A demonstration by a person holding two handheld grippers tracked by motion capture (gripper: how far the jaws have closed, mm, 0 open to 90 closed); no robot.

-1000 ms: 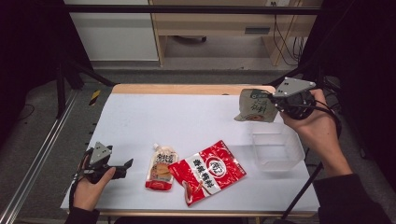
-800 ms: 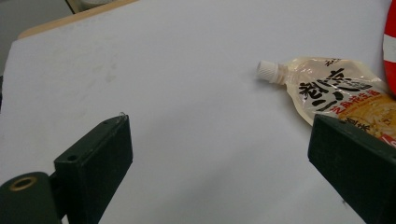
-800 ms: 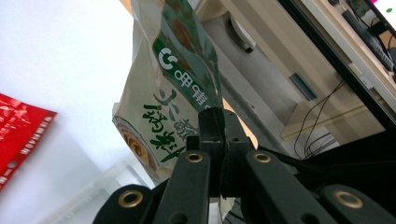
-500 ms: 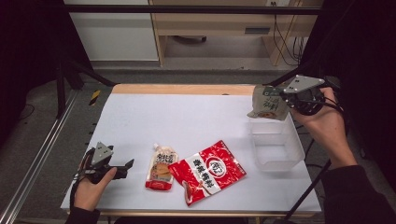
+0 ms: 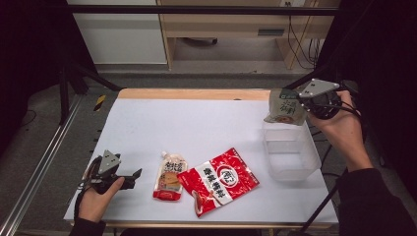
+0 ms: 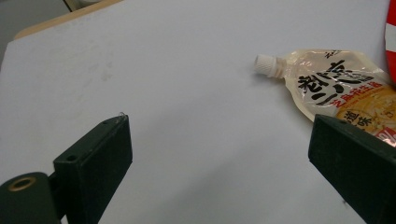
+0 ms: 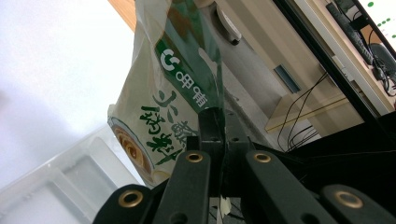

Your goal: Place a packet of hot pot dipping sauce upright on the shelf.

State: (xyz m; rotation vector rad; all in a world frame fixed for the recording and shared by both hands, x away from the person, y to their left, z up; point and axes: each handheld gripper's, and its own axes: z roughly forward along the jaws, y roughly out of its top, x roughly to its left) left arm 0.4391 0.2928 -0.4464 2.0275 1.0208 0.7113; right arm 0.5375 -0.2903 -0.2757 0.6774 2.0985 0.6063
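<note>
In the left gripper view the spout pouch [image 6: 336,88] runs off the right edge — its lower part sits behind the right jaw. The red pack [image 6: 391,32] shows as a sliver at upper right. In the right gripper view the green packet [image 7: 163,102] is cut off at the top — its pinched edge is hidden between the jaws.

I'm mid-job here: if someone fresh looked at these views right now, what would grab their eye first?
Probably the green-and-beige pouch held up in the air, pinched in the right gripper above the far end of the clear plastic bin at the table's right. Next, the bright red packet lying flat near the front edge beside a spouted sauce pouch, with the left gripper open and resting at the front left.
</note>
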